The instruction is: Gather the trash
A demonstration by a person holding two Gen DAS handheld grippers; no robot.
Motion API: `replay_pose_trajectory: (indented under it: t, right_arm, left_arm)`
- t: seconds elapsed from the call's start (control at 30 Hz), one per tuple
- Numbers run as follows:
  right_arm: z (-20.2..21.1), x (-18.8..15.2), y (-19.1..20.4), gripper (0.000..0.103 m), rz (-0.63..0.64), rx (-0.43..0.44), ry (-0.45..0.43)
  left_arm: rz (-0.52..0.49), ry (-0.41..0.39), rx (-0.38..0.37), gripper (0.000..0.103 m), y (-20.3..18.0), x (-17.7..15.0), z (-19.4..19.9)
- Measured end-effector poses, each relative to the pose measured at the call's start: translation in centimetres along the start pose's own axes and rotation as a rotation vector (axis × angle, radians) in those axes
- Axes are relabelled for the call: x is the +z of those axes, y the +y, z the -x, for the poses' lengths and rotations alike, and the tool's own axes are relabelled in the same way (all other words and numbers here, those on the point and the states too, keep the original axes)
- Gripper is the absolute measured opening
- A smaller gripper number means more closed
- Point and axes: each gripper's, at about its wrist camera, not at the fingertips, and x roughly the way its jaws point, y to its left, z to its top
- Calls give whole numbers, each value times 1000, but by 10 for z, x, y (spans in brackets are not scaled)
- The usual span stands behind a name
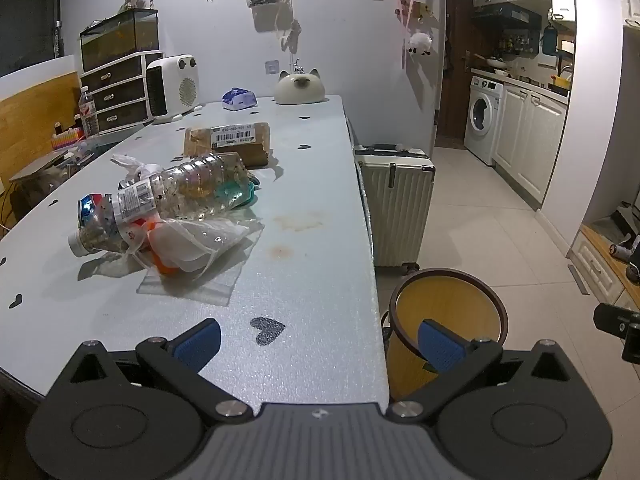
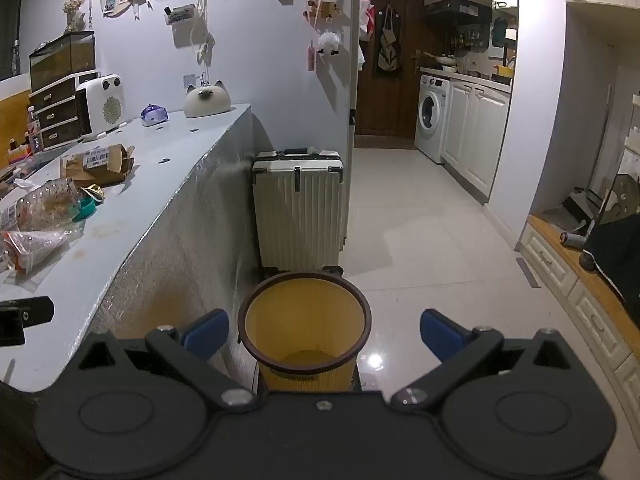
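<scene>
A pile of trash lies on the grey table [image 1: 312, 264]: a crushed clear plastic bottle [image 1: 160, 200], a clear plastic bag with orange contents [image 1: 192, 244], a teal scrap [image 1: 240, 194] and a torn cardboard box [image 1: 232, 142]. My left gripper [image 1: 318, 340] is open and empty above the table's near right corner. A yellow trash bin [image 2: 305, 332] with a dark rim stands on the floor beside the table and looks empty. My right gripper [image 2: 324, 334] is open and empty just above the bin. The trash pile also shows in the right wrist view [image 2: 44, 208].
A white suitcase [image 2: 299, 208] stands on the floor behind the bin against the table's side. A white heater [image 1: 173, 86], a tissue pack [image 1: 239, 99], a cat-shaped ornament [image 1: 299, 87] and a drawer unit [image 1: 118, 90] sit at the table's far end. Kitchen cabinets and a washing machine [image 2: 431, 118] line the right.
</scene>
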Motion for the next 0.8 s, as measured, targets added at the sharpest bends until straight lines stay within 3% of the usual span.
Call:
replay_pose_trajectory:
  t: [0.8]
  right_arm:
    - [-2,-1,1,103,1,-2,8]
  left_arm:
    - [5,4,-2,103,1,-3,-4]
